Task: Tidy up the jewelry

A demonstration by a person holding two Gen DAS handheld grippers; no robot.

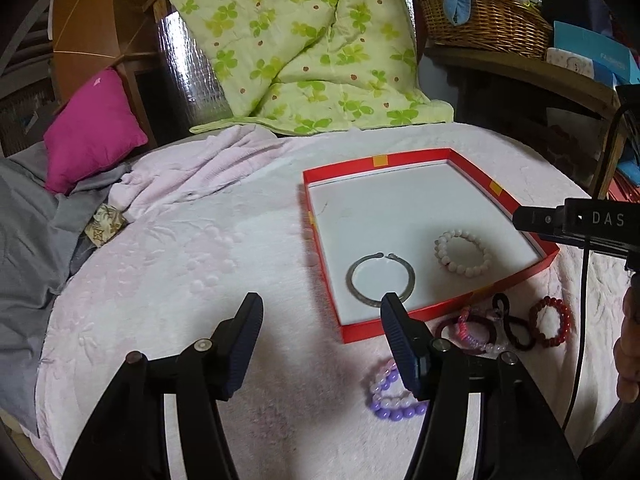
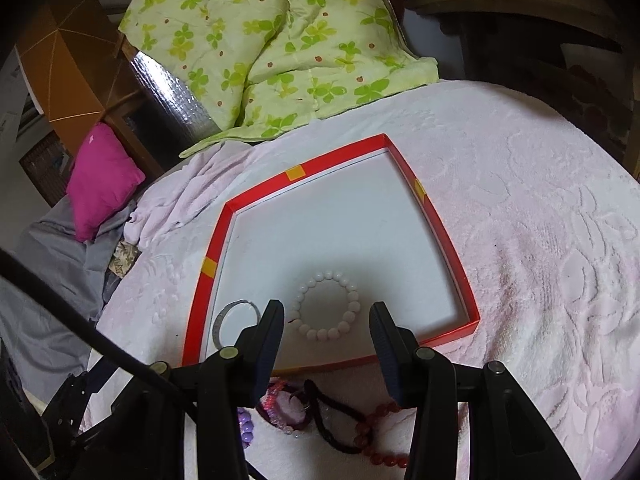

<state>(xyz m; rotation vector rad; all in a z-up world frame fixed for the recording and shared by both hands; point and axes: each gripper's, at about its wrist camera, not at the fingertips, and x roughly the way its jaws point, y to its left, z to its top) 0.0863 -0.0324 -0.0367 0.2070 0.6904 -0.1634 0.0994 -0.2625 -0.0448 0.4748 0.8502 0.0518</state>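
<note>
**Two bracelets in the red tray, the rest waiting on the blanket**

Inside the shallow red tray [image 1: 440, 312] with its white floor lie two pieces: a silver open bangle [image 1: 380, 278] near the front-left corner and a white bead bracelet [image 1: 463, 253] just to its right, the two close but apart. In the right wrist view the white bead bracelet [image 2: 325, 306] sits framed between the fingers, with the bangle [image 2: 230, 320] partly hidden behind the left finger.

Outside the tray, just past its near wall, a small cluster rests on the pink blanket [image 1: 180, 264] — a dark red bead bracelet [image 1: 551, 322], a black hair tie [image 1: 510, 322] twisted into a figure eight, and a pink beaded bracelet [image 1: 470, 328] tangled with a dark maroon band. A purple-and-white bead bracelet [image 1: 394, 394] lies apart from these, nearer the camera, partly covered by the left gripper's right finger.

The left gripper [image 1: 322, 312] hovers above the blanket at the tray's front-left corner, jaws spread wide and holding nothing. The right gripper [image 2: 327, 318] hangs over the tray's near edge, likewise spread and empty.

Beyond the tray — a green clover-print quilt [image 1: 304, 44], a magenta cushion [image 1: 92, 128], grey fabric [image 1: 28, 240] and a wicker basket [image 1: 484, 20] on a shelf.
</note>
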